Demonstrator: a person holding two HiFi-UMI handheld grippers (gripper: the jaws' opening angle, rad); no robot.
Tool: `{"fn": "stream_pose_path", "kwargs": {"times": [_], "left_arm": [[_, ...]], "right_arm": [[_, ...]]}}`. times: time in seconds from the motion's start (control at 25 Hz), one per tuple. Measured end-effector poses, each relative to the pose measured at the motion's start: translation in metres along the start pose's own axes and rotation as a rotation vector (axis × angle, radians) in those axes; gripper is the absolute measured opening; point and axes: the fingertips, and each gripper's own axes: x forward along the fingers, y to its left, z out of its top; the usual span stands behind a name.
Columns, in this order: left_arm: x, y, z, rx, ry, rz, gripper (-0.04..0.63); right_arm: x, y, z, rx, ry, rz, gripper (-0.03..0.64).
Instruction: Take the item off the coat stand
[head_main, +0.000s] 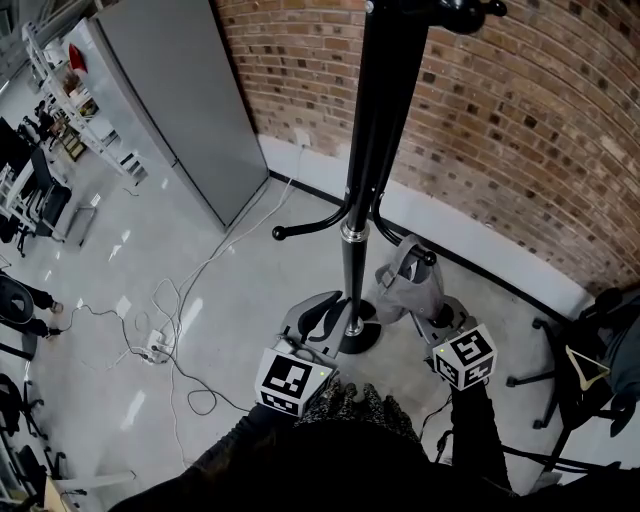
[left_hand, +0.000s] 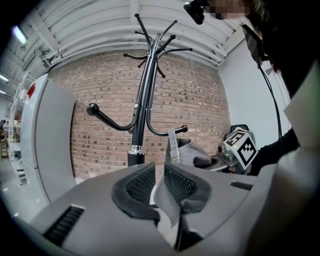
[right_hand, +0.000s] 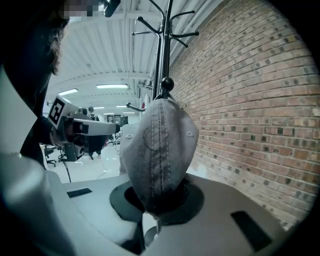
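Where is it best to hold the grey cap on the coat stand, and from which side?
Grip the cap by its soft crown, low down, from the side away from the pole, where the right gripper is shut on it. It hangs on an upturned, ball-tipped hook, so probably lift upward.

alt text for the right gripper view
The right gripper has its jaws shut on a grey cap that hangs from a ball-tipped hook of the black coat stand. A brick wall runs along the right; the left gripper shows at left.
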Motion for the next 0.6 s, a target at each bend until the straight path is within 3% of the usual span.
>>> {"fn": "stream_pose_path", "kwargs": {"times": [0.6], "left_arm": [[0.014,-0.023,0.007,-0.005,-0.022,-0.083,0.063]], "right_arm": [[-0.068,-0.007,0.039,0.011,-0.117,-0.124,0.025]]}}
